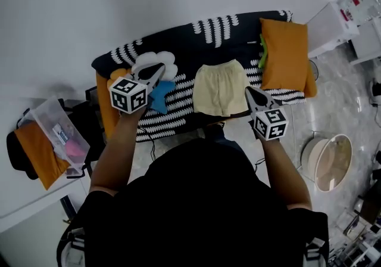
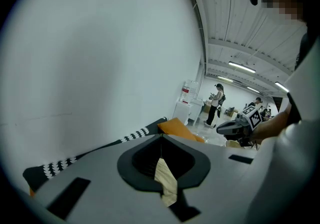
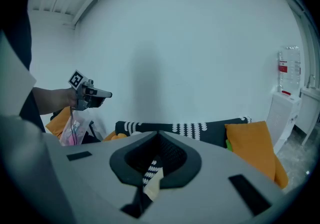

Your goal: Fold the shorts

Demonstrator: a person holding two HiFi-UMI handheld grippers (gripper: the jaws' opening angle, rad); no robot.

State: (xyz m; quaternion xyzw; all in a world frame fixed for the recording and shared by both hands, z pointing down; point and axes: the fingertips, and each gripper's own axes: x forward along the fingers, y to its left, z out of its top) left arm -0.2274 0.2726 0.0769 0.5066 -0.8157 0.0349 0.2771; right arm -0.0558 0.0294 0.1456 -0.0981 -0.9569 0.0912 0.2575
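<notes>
Pale yellow shorts (image 1: 220, 88) lie flat on the table with the black-and-white patterned cover (image 1: 196, 36), near its front edge. My left gripper (image 1: 156, 73) is shut and empty, hovering left of the shorts over a blue cloth (image 1: 161, 96). My right gripper (image 1: 255, 96) is shut and empty too, just off the shorts' right edge. In the left gripper view the jaws (image 2: 161, 135) meet, with a strip of the shorts (image 2: 166, 180) showing below them. The right gripper view shows its jaws (image 3: 159, 133) together above the shorts (image 3: 152, 188).
An orange cushion (image 1: 284, 54) sits at the table's right end, with a green item (image 1: 262, 51) beside it. A clear plastic box (image 1: 59, 134) stands at the left, a round white bin (image 1: 327, 161) on the floor at right. People (image 2: 217, 100) stand far behind.
</notes>
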